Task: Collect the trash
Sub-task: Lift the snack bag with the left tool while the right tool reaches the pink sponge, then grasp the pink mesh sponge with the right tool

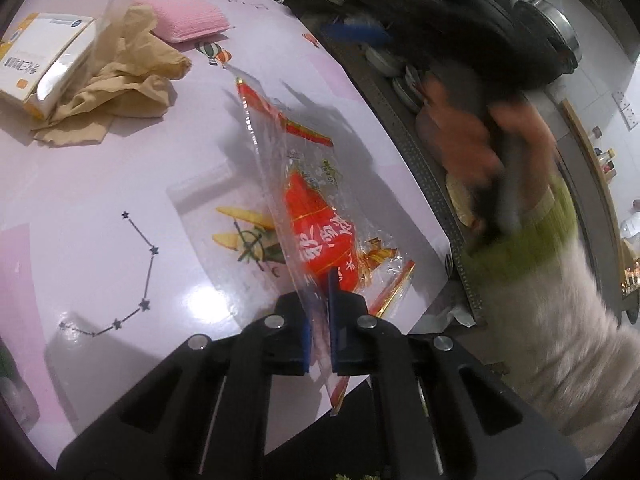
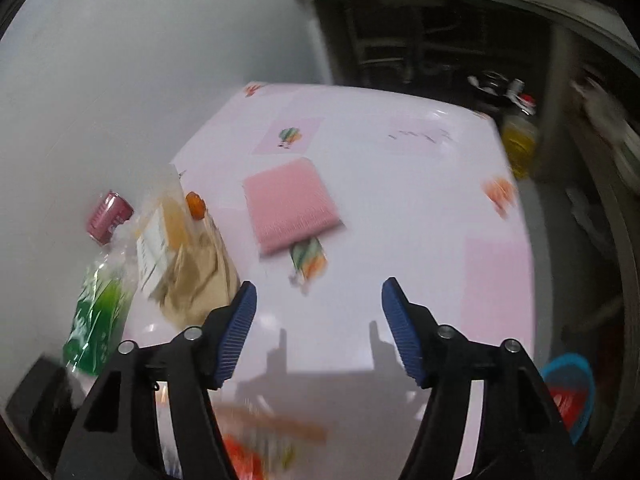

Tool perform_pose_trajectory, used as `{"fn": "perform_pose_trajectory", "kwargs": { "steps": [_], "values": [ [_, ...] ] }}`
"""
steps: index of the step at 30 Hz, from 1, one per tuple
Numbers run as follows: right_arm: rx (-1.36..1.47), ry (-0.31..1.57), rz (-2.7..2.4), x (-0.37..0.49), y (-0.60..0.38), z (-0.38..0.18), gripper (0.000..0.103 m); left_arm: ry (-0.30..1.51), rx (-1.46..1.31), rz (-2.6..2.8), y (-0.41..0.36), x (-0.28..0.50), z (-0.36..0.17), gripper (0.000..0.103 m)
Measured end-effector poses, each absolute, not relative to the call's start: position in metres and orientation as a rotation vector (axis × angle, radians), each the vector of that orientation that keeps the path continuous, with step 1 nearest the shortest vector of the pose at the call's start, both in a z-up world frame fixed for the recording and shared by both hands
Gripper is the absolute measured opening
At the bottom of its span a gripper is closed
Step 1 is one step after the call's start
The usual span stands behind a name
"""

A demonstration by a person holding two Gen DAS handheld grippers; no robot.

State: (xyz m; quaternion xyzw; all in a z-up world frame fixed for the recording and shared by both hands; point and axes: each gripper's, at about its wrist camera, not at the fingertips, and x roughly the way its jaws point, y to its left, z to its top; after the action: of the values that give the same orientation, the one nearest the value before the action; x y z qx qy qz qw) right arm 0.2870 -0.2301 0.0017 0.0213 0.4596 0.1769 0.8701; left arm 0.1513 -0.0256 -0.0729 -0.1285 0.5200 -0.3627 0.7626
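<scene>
Spanning both views, the pink surface [image 1: 120, 200] carries crumpled brown paper [image 1: 120, 80] at ten o'clock. My left claw [image 1: 319, 328] is clenched on the red-printed clear wrapper [image 1: 320, 236]; my right claw [image 2: 318, 320] hangs released.

Home kitchen: patterned pink table cover [image 1: 120, 184], steel pot [image 1: 556, 36], oil bottle [image 2: 519, 142], cluttered shelving [image 2: 432, 40].

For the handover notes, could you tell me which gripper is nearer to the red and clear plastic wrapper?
Left. The left gripper is shut on the plastic wrapper, pinching its near edge. The right gripper is open and empty above the table, the wrapper only at its view's bottom edge.
</scene>
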Motion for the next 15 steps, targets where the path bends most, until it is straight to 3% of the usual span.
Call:
{"fn": "perform_pose_trajectory", "kwargs": {
  "steps": [4, 15],
  "values": [
    [-0.078, 0.954, 0.427, 0.331, -0.186, 0.001, 0.085, 1.135, -0.308, -0.794, -0.014, 0.157, -0.075, 0.005],
    [-0.308, 1.081, 0.496, 0.395, -0.129, -0.037, 0.089, 1.144, -0.361, -0.828, -0.004, 0.158, -0.082, 0.005]
  ]
}}
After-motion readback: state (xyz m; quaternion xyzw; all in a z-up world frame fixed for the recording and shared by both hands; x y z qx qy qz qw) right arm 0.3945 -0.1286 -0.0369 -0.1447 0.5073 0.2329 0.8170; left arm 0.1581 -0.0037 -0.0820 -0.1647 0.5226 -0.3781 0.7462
